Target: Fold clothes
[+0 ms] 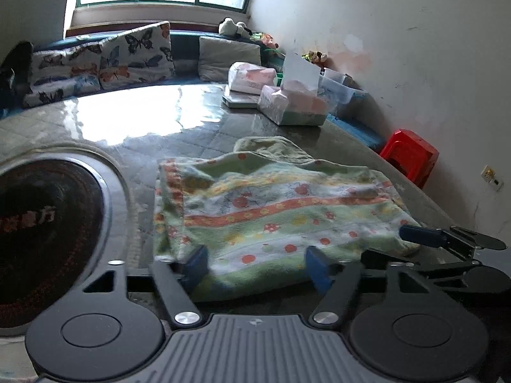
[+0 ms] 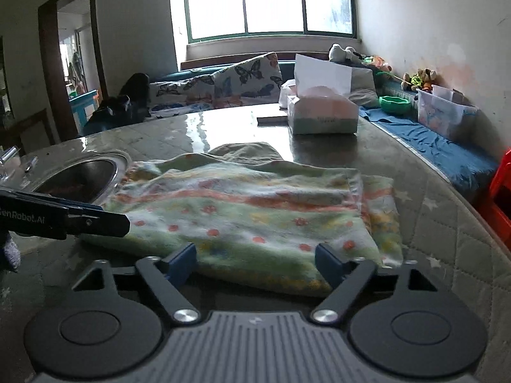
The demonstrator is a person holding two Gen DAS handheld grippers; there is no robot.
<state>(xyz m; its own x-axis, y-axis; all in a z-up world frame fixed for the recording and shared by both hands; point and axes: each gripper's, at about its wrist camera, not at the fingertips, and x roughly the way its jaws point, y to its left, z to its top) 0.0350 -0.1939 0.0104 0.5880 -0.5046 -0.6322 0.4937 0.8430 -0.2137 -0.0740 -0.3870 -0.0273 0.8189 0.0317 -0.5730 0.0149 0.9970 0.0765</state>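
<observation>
Green terry cloth with orange bands and red dots point(image 1: 271, 210) lies folded flat on the glossy quilt-patterned worktop point(image 1: 127, 118), near edge just ahead of both our claws. Left claw point(image 1: 255, 263): blue-padded fingers spread wide, straddling the near hem of the cloth; contact can't be confirmed, nothing pinched. Right claw point(image 2: 257, 263): same state, fingers wide apart over the near edge, nothing gripped. From the left wrist view we see the right claw point(image 1: 424, 234) side-on at the cloth's right corner; from the right wrist view the left claw point(image 2: 95, 220) sits at the cloth's left edge, black body with printed lettering. A plain olive-green piece of fabric point(image 2: 246, 151) pokes out from under the far edge of the patterned cloth; whether it is the same item or a separate one, we can't tell. Round steel-rimmed dark recess point(image 2: 80, 178) is set in the worktop just left of the cloth. Farther back on the worktop: pink-and-green tissue box point(image 2: 322, 115) with a white sheet sticking up, well apart from the cloth, and a white plastic-wrapped pack point(image 1: 252, 76) behind it. Butterfly-print cushions point(image 1: 134, 54) line a bench under the window point(image 2: 271, 0). Red plastic stool point(image 1: 410, 156) stands off the right edge of the worktop, by the wall. Clear plastic bin point(image 2: 444, 115) and soft toys point(image 2: 418, 78) sit on the blue-covered bench along the right wall.
</observation>
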